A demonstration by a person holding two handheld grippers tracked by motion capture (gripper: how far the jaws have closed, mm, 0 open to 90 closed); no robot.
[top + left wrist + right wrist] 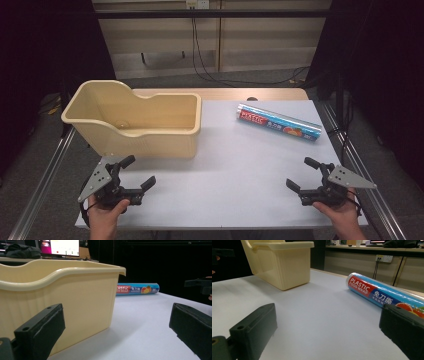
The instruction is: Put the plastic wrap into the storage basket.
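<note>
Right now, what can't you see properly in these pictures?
- Bin: its floor near the front wall is hidden by that wall in the high view; the left gripper view sees only its outside.
- Plastic wrap roll: its far end is cut off by the right gripper view's edge.
- Roll's small print: too tiny from above.

I see a pale yellow plastic tub (pixel 135 122) with faint vertical ribbing on its walls. The roll of plastic food wrap (pixel 278 122) is light blue, with a red panel carrying white lettering at one end and orange fruit printed near the other. The bench (pixel 240 170) top is plain white, edged at the rear in light wood. Both my left tool (pixel 138 173) and right tool (pixel 305 173) have black jaws and a grey plate.
</note>
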